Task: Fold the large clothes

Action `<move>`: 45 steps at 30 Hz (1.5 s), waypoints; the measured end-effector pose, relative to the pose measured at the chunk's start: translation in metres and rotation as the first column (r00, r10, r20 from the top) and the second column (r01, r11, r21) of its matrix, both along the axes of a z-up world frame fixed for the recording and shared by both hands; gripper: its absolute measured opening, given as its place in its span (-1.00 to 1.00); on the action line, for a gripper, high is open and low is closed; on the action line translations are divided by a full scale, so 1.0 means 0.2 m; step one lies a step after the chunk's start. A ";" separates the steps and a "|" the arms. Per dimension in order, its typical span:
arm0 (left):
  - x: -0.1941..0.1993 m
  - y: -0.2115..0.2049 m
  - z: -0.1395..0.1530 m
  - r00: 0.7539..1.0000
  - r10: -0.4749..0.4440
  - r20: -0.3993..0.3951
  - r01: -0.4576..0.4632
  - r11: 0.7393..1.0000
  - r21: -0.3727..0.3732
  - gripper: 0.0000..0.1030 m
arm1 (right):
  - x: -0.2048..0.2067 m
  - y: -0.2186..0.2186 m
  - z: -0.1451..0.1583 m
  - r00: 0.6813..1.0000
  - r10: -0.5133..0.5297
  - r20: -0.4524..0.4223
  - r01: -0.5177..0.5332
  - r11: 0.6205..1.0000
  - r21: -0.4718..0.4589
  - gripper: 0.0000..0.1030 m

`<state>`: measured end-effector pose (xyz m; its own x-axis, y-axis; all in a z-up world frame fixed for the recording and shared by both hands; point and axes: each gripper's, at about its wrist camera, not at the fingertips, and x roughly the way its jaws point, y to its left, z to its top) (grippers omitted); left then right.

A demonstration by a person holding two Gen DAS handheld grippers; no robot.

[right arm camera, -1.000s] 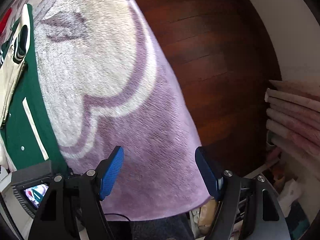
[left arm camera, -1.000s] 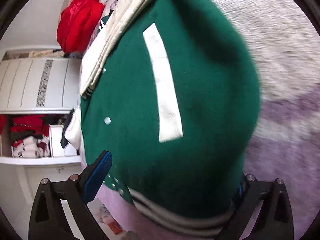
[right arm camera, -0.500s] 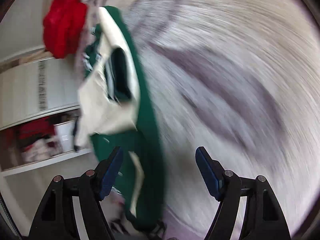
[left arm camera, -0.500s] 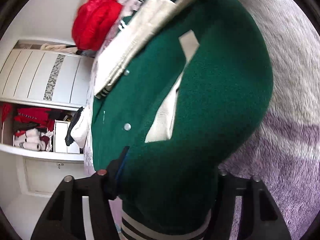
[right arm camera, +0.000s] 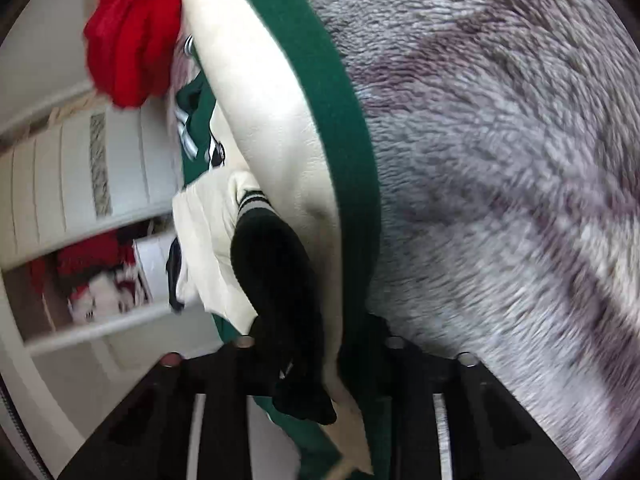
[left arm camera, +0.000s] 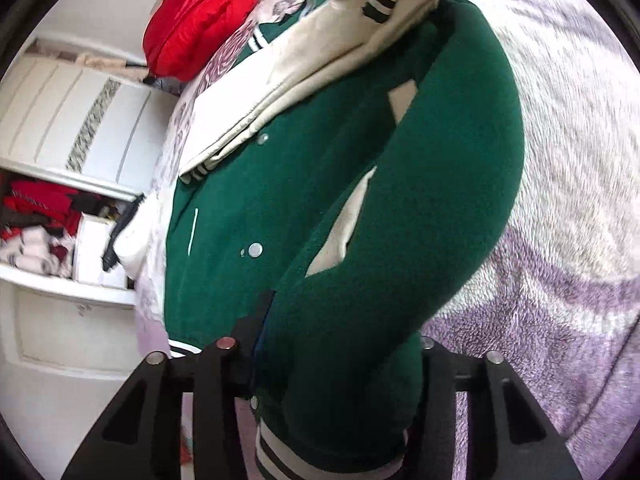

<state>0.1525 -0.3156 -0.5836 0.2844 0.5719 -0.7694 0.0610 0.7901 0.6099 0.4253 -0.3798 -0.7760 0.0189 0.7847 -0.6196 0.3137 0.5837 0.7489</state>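
A green varsity jacket (left arm camera: 420,208) with cream sleeves and striped cuffs lies on a purple and white fleece blanket (left arm camera: 560,184). My left gripper (left arm camera: 340,364) is shut on the jacket's lower hem edge, lifting a fold of green cloth. In the right wrist view my right gripper (right arm camera: 320,360) is shut on the jacket (right arm camera: 344,168) at its upper edge, with a cream sleeve (right arm camera: 272,112) and a dark cuff (right arm camera: 276,276) bunched between the jaws. The pads are hidden by cloth in both views.
A red padded garment (left arm camera: 192,20) sits at the far end of the bed and also shows in the right wrist view (right arm camera: 132,40). A white wardrobe (left arm camera: 72,128) with open shelves of clothes (left arm camera: 36,224) stands on the left. The blanket (right arm camera: 500,200) spreads out to the right.
My left gripper closed on the jacket's hem and raised a fold. My right gripper swung from the blanket's edge over to the jacket and closed on its upper edge.
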 end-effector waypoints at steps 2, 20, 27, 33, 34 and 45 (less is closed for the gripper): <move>0.01 0.07 0.08 0.999 0.031 0.010 -0.030 0.997 -0.075 -0.23 | 0.01 0.06 0.12 1.000 0.000 0.004 0.000 0.999 -0.039 -0.66; 0.03 1.64 0.40 0.894 0.444 -0.066 -0.417 0.768 -0.486 -0.23 | 0.48 1.78 0.87 0.984 0.175 -0.012 -0.161 0.872 -0.462 -0.67; -0.23 2.36 0.06 0.781 0.553 -0.289 -0.601 0.541 -0.589 -0.27 | 0.57 2.35 0.46 0.972 0.194 -0.131 -0.232 0.875 -0.426 0.07; -0.45 2.71 0.02 0.759 0.505 -0.412 -0.607 0.319 -0.727 -0.28 | 0.32 2.44 0.55 0.942 0.331 -0.049 -0.323 0.860 -0.395 0.30; -0.44 2.73 0.03 0.765 0.493 -0.415 -0.591 0.283 -0.755 -0.28 | 0.22 2.40 0.60 0.939 0.342 -0.033 -0.329 0.866 -0.378 0.30; 0.10 2.41 -0.19 0.906 0.230 -0.355 -0.418 0.357 -0.835 0.06 | -0.80 1.65 0.44 0.974 0.092 -0.205 -0.172 0.893 -0.415 0.31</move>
